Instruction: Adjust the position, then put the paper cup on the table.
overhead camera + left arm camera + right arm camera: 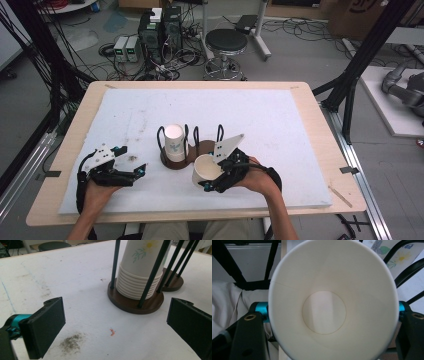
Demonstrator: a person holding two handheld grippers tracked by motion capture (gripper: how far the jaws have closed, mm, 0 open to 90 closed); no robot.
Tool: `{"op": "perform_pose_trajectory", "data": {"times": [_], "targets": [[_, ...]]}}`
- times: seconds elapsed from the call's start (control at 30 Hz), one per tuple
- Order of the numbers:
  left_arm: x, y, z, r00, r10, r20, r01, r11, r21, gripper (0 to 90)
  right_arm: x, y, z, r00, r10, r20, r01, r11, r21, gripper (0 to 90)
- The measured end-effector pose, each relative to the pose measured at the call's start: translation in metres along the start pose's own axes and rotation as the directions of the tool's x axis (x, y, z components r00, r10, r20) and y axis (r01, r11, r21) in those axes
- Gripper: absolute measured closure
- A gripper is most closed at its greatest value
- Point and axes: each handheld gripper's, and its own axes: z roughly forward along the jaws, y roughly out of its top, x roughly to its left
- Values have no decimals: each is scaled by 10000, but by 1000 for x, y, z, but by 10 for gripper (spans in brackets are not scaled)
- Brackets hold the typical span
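A stack of white flower-printed paper cups [174,142] [140,277] stands inside the left black wire rack of a cup holder on a round brown base [135,305]. The holder's second rack [207,142] stands just to the right with nothing in it. My right gripper [212,181] is shut on a single paper cup [206,170] [332,302], tilted with its mouth toward the camera, just in front of the holder. My left gripper [131,161] [115,322] hovers low over the board left of the holder, jaws wide open with nothing between them.
A white foam board [280,125] covers the wooden table [327,145]. A grey smudge [71,342] and a small orange scrap [112,332] lie on the board under my left gripper. Behind the table are a stool [226,42], computers and cables.
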Motion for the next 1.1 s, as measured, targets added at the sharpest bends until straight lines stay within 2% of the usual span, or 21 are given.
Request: {"op": "perform_pose_trajectory", "data": {"times": [0.23, 0.47, 1.1], "targets": [[2, -4, 1, 10000, -39, -68, 38, 10000, -66, 18, 1, 1, 0, 9998, -143, -99, 145, 9998, 155, 288], [4, -7, 3, 9998, -165, -146, 165, 9999, 12, 18, 3, 2, 2, 9997, -208, -102, 213, 9979, 615, 288], [4, -8, 2, 9995, -237, -231, 237, 9997, -21, 18, 1, 3, 4, 9997, -232, 103, 223, 9966, 788, 288]]}}
